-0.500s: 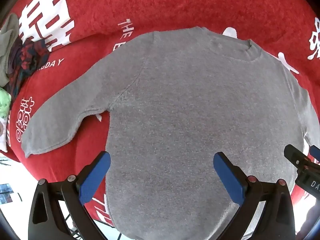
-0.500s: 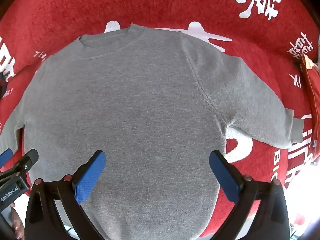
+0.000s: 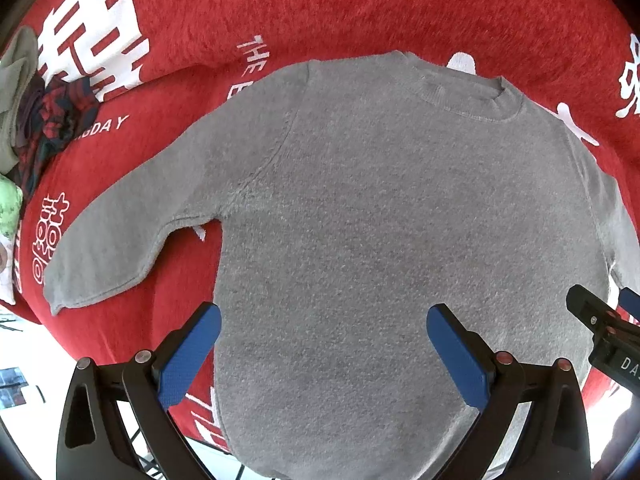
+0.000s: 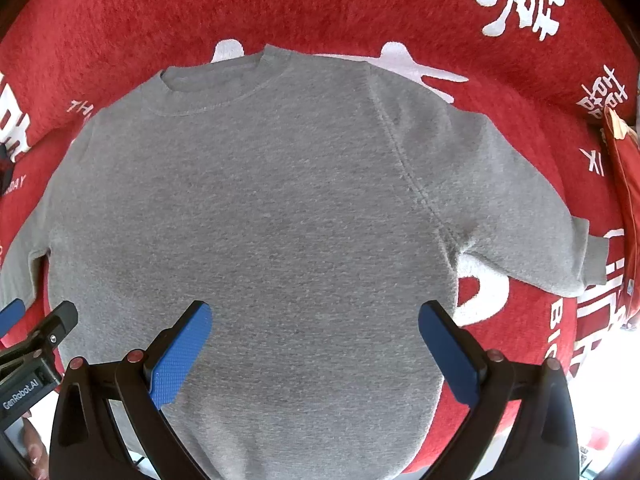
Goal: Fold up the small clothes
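Left wrist view: grey sweater [image 3: 380,240] spread flat, front up, on the red printed blanket [image 3: 360,12].
I hold my left hand-held gripper [image 3: 322,344] and right hand-held gripper [image 4: 314,340] above its lower body, jaws wide apart, gripping nothing; crumpled clothes [image 3: 48,120] lie at the blanket's left edge.

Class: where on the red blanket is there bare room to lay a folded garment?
Free: the red blanket beyond the grey sweater's collar, and below its right sleeve. Crowded: the edge past the left sleeve, where bunched clothes lie.
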A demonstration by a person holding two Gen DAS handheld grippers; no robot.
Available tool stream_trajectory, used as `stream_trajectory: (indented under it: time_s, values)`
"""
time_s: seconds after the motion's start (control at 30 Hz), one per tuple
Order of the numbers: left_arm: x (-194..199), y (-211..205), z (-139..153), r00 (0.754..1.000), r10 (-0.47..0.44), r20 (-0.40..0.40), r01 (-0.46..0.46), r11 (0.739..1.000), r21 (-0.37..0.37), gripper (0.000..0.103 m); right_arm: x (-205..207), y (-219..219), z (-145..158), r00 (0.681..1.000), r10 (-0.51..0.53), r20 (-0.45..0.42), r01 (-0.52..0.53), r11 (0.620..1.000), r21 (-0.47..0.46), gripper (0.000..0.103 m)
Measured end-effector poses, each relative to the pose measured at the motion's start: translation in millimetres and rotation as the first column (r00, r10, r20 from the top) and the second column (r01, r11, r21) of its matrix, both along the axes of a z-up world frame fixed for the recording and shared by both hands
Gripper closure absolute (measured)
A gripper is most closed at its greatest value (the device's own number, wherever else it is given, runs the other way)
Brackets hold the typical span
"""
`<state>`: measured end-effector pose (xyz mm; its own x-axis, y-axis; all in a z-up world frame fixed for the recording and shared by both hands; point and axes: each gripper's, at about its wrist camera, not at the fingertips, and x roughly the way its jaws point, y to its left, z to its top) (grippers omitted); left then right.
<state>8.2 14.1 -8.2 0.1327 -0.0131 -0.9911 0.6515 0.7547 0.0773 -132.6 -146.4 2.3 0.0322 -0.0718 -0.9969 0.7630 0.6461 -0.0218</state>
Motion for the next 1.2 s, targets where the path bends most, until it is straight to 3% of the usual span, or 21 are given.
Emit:
stream_trajectory:
  time_s: [1.2]
  values:
    - [5.8,13.2,-3.9,1.000,0.020,-0.004,-0.020,1.000,0.001,0.000,-1.7,6.5,0.7,1.000,-0.003,-0.006,0.003,1.000,-0.001,0.000]
